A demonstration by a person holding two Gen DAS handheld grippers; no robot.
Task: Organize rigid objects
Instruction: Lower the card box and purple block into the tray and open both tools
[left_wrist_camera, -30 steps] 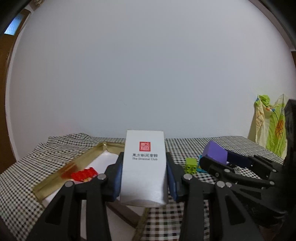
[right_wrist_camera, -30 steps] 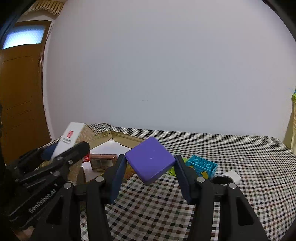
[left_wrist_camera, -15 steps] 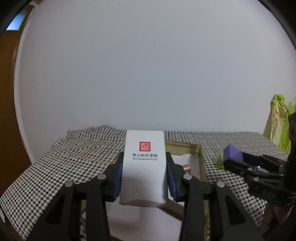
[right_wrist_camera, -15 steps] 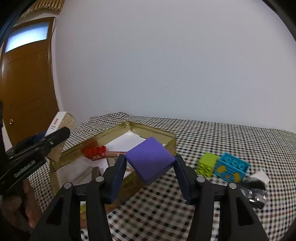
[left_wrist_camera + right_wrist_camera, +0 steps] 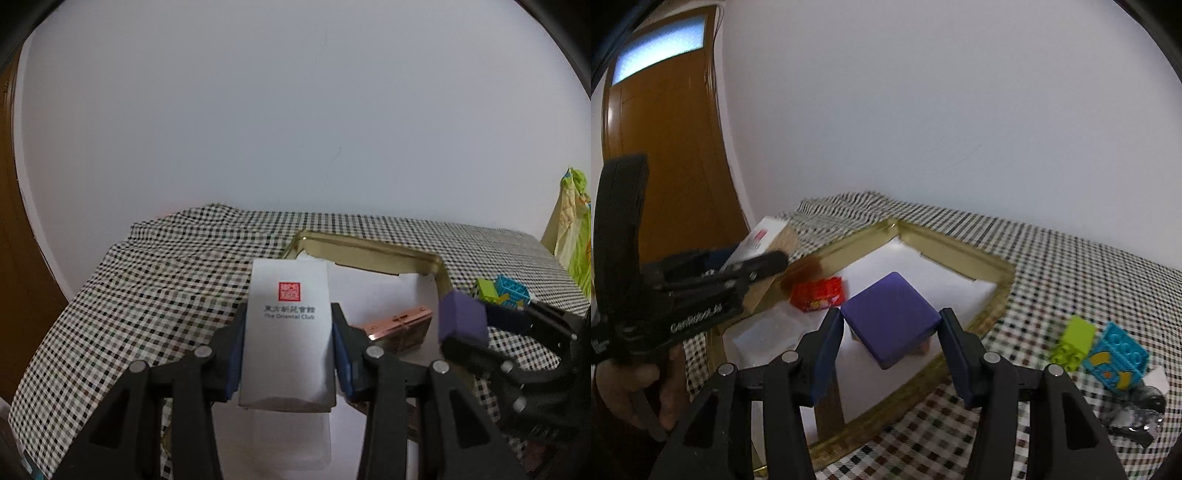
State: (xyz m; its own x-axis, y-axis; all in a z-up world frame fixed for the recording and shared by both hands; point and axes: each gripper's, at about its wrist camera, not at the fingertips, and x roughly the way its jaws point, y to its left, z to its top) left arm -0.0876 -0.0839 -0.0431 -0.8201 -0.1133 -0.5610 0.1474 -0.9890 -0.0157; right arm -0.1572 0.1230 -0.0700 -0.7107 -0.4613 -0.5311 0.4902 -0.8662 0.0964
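Left hand-held gripper [image 5: 288, 354]: closed on the white carton [image 5: 288, 332], pads pressing its two long sides so it stands upright with the red seal facing the camera. It hangs over the near left part of the tray, seemingly so it can go straight down.

Tray [image 5: 993, 295]: a shallow gold-rimmed box with a white lining, lying on the checked cloth [image 5: 166, 280] of the worktop. It seems to be where the rigid pieces are gathered.

Tray contents: a red brick [image 5: 820, 293] near the left wall and a copper-coloured case [image 5: 399, 328] further in. A brown smear beside the red brick is too blurred to name.

Right hand-held gripper [image 5: 890, 328]: clamped on the purple block [image 5: 890, 317], held corner-on between the pads above the white lining, probably next for setting down inside.

Outside the tray, right: a lime brick [image 5: 1071, 339] and a blue brick [image 5: 1115, 362] touching each other on the cloth, with a dark, shiny item just beyond that I cannot identify. These look not yet sorted.
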